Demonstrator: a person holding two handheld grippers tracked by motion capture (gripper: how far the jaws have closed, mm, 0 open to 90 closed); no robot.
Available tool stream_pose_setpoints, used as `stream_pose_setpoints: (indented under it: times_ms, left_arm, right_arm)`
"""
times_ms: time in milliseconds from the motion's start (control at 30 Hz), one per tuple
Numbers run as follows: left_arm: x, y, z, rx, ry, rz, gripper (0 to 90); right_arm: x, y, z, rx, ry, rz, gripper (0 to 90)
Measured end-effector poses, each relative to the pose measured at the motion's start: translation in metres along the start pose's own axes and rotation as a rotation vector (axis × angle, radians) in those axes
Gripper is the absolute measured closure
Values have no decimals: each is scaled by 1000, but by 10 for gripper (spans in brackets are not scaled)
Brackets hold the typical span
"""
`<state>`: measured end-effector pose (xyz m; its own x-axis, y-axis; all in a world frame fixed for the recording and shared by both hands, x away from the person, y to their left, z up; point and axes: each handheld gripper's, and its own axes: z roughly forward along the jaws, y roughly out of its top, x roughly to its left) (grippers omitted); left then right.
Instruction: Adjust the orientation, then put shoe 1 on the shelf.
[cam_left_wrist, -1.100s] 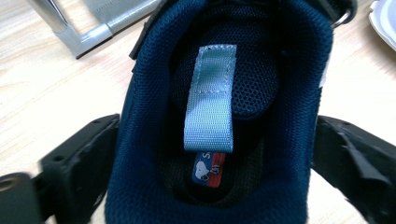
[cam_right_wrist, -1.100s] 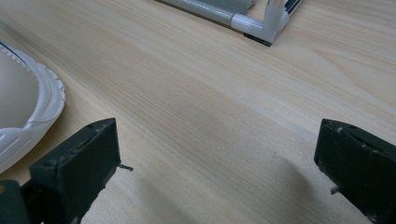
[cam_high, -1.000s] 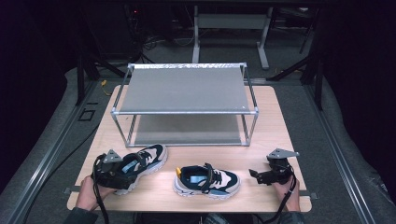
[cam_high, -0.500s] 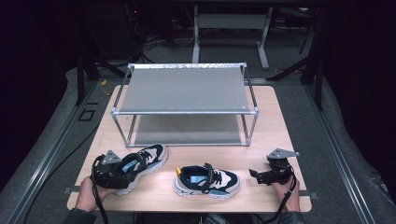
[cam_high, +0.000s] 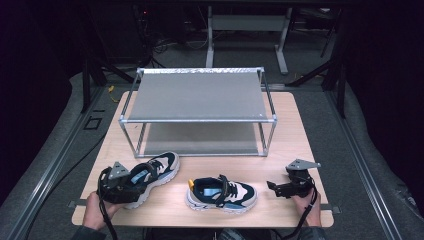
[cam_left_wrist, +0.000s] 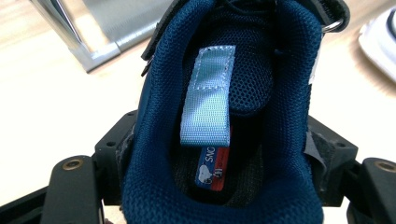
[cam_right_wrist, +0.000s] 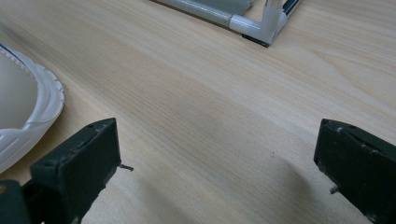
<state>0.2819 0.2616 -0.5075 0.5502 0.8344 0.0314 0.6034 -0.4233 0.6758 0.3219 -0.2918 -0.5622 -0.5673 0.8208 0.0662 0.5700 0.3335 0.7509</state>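
Observation:
Two dark blue, white and beige sneakers lie on the wooden table (cam_high: 292, 135). My left gripper (cam_high: 131, 183) is shut on the heel of the left sneaker (cam_high: 155, 171), whose toe points away to the right. In the left gripper view the blue padded collar of that sneaker (cam_left_wrist: 219, 93) sits squeezed between the black jaws of the left gripper (cam_left_wrist: 224, 156). The second sneaker (cam_high: 222, 194) lies on its sole near the front edge, toe to the right. Just right of it my right gripper (cam_high: 273, 189) stands open over bare wood. The right gripper (cam_right_wrist: 219, 158) has that sneaker's white toe (cam_right_wrist: 23, 107) off to its left.
A two-level metal rack (cam_high: 197, 95) with grey shelves stands across the back half of the table, and its near corner post (cam_right_wrist: 266, 21) lies ahead of the right gripper. Dark floor and cables surround the table.

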Motion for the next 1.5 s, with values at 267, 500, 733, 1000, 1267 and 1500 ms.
stream_pose_setpoints:
  times_ms: [267,500,733,1000,1267,1500]
  left_arm:
    - [-7,15,-8,-34,8,-9,266]
    - [-11,23,-8,-47,25,-26,266]
    - [-13,30,-9,-62,45,-54,266]
    - [-20,41,-2,-70,55,-61,266]
    - [-24,49,4,-83,53,-74,266]
    - [-27,54,10,-88,59,-87,266]
  right_arm:
    - [-1,0,0,-9,12,3,0]
    - [-1,0,0,-8,10,6,0]
    - [-1,0,0,-9,11,8,0]
    - [-1,0,1,-9,9,6,0]
    - [0,0,0,-1,-7,6,0]
    - [-1,0,1,-6,8,8,0]
